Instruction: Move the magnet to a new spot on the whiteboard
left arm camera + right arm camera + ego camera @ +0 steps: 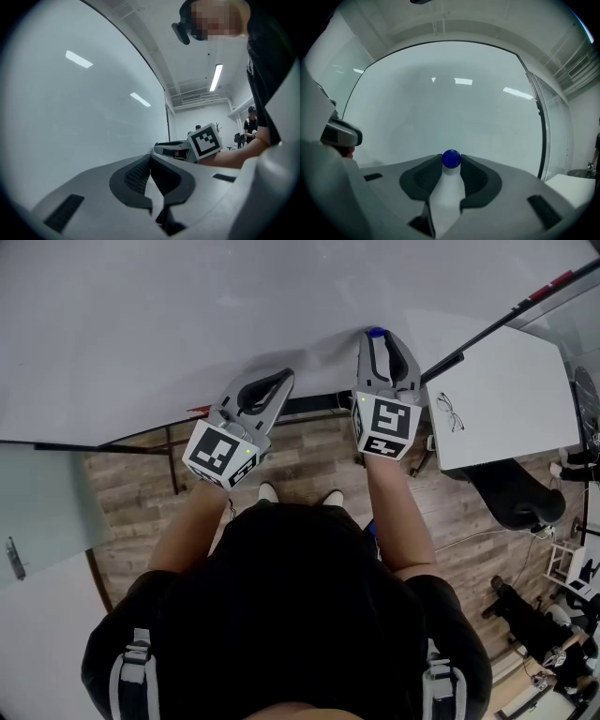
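Note:
A small round blue magnet (451, 159) sits against the whiteboard (450, 93). My right gripper (451, 161) points level at the board, and its two dark pads touch the magnet on either side. From the head view the magnet (377, 333) shows as a blue dot at the tip of the right gripper (379, 339), low on the whiteboard (187, 315). My left gripper (286, 376) hangs beside it to the left, close to the board, with nothing in it. In the left gripper view the left gripper (150, 157) has its fingertips meeting, and the whiteboard (70, 117) fills the left side.
A white table (497, 399) with a pair of glasses (450, 412) stands at the right, a black chair (520, 498) beside it. A glass panel (47, 512) stands at the left. The floor (300, 460) below the board is wood. People stand at the far right.

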Demonstrator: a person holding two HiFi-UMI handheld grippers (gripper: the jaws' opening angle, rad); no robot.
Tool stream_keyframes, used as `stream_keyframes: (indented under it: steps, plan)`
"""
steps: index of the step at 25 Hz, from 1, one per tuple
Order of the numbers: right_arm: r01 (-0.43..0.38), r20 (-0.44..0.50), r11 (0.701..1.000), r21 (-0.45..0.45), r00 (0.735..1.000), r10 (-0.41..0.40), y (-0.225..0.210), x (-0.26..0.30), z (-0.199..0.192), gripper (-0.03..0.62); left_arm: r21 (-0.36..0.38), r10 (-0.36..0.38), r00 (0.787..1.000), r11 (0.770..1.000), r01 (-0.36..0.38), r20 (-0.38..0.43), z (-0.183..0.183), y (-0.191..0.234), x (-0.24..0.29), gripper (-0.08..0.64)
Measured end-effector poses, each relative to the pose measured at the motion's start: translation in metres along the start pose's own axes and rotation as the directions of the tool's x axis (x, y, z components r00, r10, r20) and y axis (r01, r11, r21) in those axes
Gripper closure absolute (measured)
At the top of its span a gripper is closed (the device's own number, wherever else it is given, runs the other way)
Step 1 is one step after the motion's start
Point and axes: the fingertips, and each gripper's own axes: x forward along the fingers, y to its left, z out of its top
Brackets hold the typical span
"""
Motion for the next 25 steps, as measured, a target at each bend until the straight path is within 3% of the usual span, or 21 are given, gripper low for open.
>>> stream_keyframes:
  steps: [5, 10, 13, 19, 25]
  plan:
    - [-0.037, 0.005, 0.999, -0.007, 0.999, 0.037, 0.004, -0.015, 0.004, 0.472, 0.004, 0.011, 1.000, 1.000, -0.011, 0.007, 0.003, -0.003, -0.003, 0.555]
    - [-0.093, 0.000, 0.994, 0.049, 0.996, 0.093, 0.003, -0.037, 0.003, 0.472, 0.018, 0.021, 1.000, 1.000, -0.021, 0.008, 0.007, -0.009, -0.009, 0.555]
    - [-0.166, 0.032, 0.984, 0.063, 0.986, 0.164, 0.010, -0.050, 0.005, 0.472, 0.020, 0.031, 1.000, 0.999, -0.031, 0.002, 0.006, -0.011, -0.015, 0.555]
    - [-0.355, 0.081, 0.933, 0.064, 0.933, 0.350, 0.033, -0.077, 0.006, 0.472, 0.031, 0.046, 0.999, 0.998, -0.046, -0.010, 0.004, -0.019, -0.026, 0.555]
    - [-0.484, 0.088, 0.873, 0.061, 0.874, 0.478, 0.050, -0.097, -0.001, 0.472, 0.029, 0.061, 0.998, 0.998, -0.060, -0.029, -0.006, -0.025, -0.034, 0.555]
